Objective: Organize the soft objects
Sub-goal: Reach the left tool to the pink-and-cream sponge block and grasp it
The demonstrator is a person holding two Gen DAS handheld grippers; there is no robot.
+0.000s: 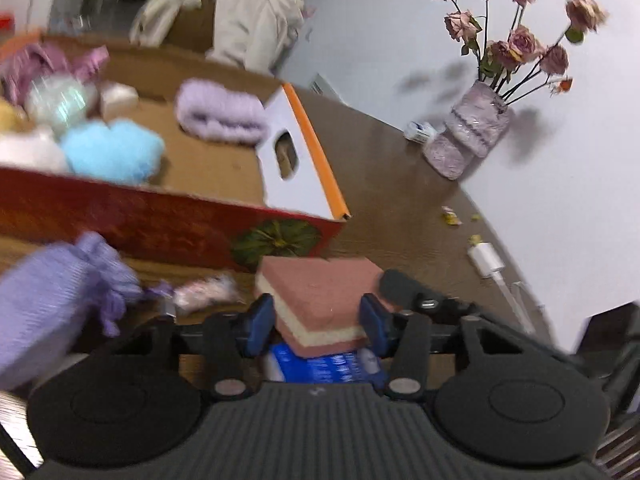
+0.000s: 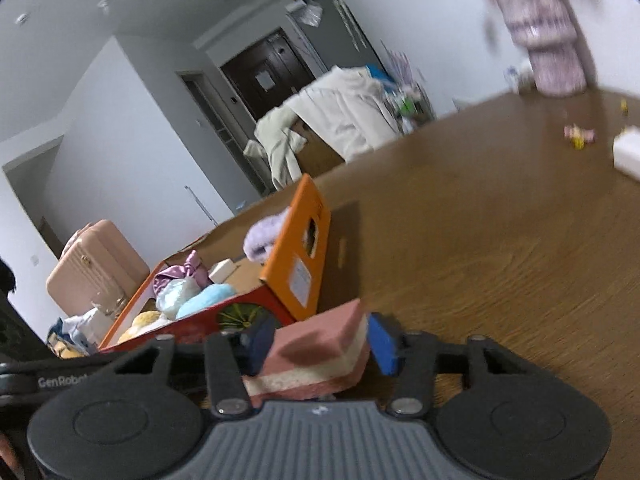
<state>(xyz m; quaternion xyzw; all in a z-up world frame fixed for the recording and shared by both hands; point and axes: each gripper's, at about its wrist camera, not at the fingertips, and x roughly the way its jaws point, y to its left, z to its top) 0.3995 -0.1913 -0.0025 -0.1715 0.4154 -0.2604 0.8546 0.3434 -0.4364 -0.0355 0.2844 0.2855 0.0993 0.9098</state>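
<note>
My left gripper (image 1: 318,322) is shut on a pink-and-cream layered sponge (image 1: 320,296), held above the wooden table beside the cardboard box (image 1: 216,184). My right gripper (image 2: 320,344) is shut on a second pink-and-cream sponge (image 2: 320,354), near the box's orange end (image 2: 300,256). The box holds a lilac fluffy roll (image 1: 220,112), a blue fluffy ball (image 1: 112,150), a pink satin cloth (image 1: 40,62) and other soft things. A lilac knitted pouch (image 1: 52,300) and a small pink wrapped item (image 1: 204,290) lie on the table left of my left gripper.
A pink vase of dried roses (image 1: 472,128) stands at the table's far edge by the wall. A white charger with cable (image 1: 488,260) and scraps (image 1: 452,216) lie near it. A blue packet (image 1: 328,366) lies under my left gripper. A pink suitcase (image 2: 96,268) stands beyond the table.
</note>
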